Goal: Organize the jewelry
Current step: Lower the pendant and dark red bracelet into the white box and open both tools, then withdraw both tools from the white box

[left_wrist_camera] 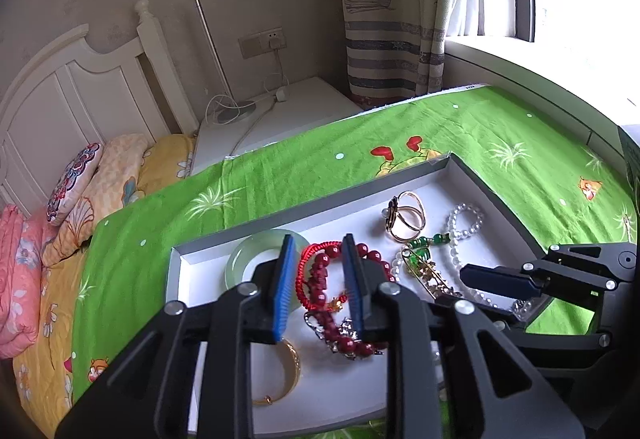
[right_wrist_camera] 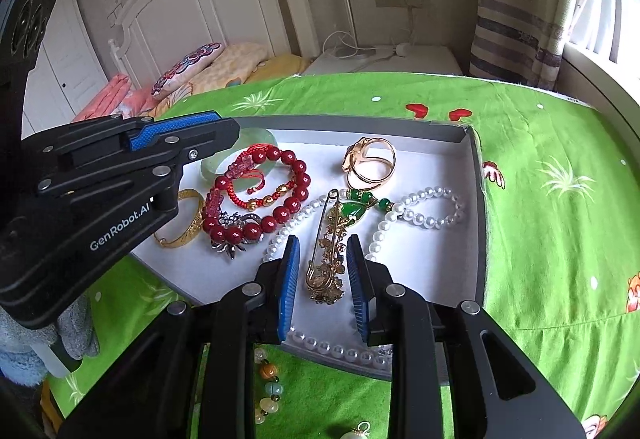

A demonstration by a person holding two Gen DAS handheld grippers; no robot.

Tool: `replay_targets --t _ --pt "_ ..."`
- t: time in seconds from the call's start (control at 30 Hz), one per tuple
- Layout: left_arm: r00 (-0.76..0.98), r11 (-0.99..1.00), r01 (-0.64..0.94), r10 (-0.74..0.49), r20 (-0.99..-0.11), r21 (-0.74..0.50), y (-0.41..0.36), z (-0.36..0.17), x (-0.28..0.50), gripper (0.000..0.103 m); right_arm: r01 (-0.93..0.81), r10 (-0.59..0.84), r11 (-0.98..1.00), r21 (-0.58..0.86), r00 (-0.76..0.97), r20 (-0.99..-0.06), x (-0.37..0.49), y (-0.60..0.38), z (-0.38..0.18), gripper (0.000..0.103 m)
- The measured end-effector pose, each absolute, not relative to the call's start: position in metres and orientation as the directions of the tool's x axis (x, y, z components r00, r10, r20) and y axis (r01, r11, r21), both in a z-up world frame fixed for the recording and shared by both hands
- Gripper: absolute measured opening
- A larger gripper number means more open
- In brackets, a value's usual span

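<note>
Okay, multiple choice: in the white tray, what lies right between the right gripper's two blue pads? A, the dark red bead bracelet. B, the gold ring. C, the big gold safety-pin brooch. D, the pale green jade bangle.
C: in the right wrist view the gold safety-pin brooch lies in the gap between the right gripper pads, untouched, while the jade bangle, gold ring and red bead bracelet sit farther up the tray.

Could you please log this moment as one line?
left gripper: open above red bracelet | right gripper: open over gold pin | tray
</note>
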State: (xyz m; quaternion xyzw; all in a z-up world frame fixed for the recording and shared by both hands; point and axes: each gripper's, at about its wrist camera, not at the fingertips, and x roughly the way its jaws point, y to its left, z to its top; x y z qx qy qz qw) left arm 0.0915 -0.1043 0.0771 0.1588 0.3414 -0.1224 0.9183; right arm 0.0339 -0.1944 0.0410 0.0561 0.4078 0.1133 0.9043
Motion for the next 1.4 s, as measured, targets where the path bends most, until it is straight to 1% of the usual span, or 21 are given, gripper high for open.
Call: replay_targets --t 0.03,0.1,0.13,0.17,0.2,0.33,0.37,0.53,0.6,0.7,0.83,0.93,1.13,1.23,1.3,1.4 --pt "0.741 0.920 0.331 -0.114 -0.662 0.212 -0.104 0.078 0.091 0.039 -0.159 0.251 0.968 0.194 0.643 -0.724 0.034 -0.194 0.041 0.026" --pt "0.751 0.921 0.322 -0.107 -0.651 0.219 -0.104 0.079 0.089 0.046 -0.156 0.251 0.968 0.198 0.644 -0.723 0.033 -0.195 0.042 0.031" --pt "0.756 0.922 0.316 -0.104 -0.646 0.222 -0.103 0.080 0.088 0.052 -0.154 0.252 0.968 0.200 0.645 -0.722 0.033 -0.196 0.042 0.040" --pt "0.761 0.923 0.311 -0.100 -0.641 0.226 -0.102 0.081 0.087 0.054 -0.153 0.252 0.967 0.202 0.647 -0.720 0.033 -0.196 0.043 0.050" --pt "0.766 0.924 0.306 -0.095 -0.636 0.230 -0.102 0.083 0.086 0.060 -0.154 0.253 0.967 0.202 0.650 -0.717 0.032 -0.195 0.044 0.052" --pt "0.784 0.924 0.290 -0.080 -0.616 0.249 -0.098 0.088 0.080 0.072 -0.165 0.259 0.966 0.200 0.656 -0.709 0.027 -0.192 0.049 0.053" --pt "0.788 0.924 0.286 -0.076 -0.611 0.253 -0.097 0.090 0.078 0.073 -0.166 0.260 0.965 0.201 0.657 -0.707 0.026 -0.191 0.050 0.053" --pt "0.804 0.930 0.264 -0.067 -0.590 0.255 -0.085 0.095 0.062 0.088 -0.168 0.265 0.964 0.206 0.667 -0.697 0.016 -0.191 0.057 0.053" --pt "0.804 0.935 0.247 -0.050 -0.592 0.256 -0.078 0.094 0.053 0.091 -0.165 0.264 0.964 0.208 0.672 -0.692 0.009 -0.192 0.060 0.054" --pt "0.806 0.947 0.212 -0.030 -0.591 0.241 -0.062 0.093 0.031 0.095 -0.156 0.274 0.960 0.231 0.685 -0.675 -0.006 -0.199 0.064 0.060" --pt "0.787 0.973 0.182 -0.059 -0.615 0.140 -0.035 0.086 -0.004 0.098 -0.151 0.279 0.958 0.245 0.694 -0.664 -0.030 -0.207 0.066 0.061" --pt "0.763 0.982 0.171 -0.082 -0.642 0.078 -0.016 0.072 -0.027 0.099 -0.165 0.269 0.962 0.216 0.694 -0.668 -0.045 -0.205 0.066 0.061" --pt "0.727 0.988 0.157 -0.108 -0.678 0.011 0.007 0.047 -0.054 0.099 -0.161 0.258 0.966 0.202 0.674 -0.692 -0.059 -0.201 0.053 0.061" --pt "0.717 0.986 0.165 -0.146 -0.682 -0.037 0.015 0.041 -0.065 0.099 -0.171 0.253 0.967 0.187 0.664 -0.704 -0.063 -0.194 0.048 0.061" --pt "0.704 0.983 0.171 -0.172 -0.689 -0.070 0.019 0.038 -0.068 0.099 -0.197 0.243 0.969 0.148 0.660 -0.711 -0.070 -0.182 0.047 0.060" --pt "0.708 0.977 0.168 -0.214 -0.674 -0.133 0.030 0.037 -0.071 0.099 -0.260 0.284 0.954 0.147 0.634 -0.719 -0.077 -0.169 0.045 0.061"
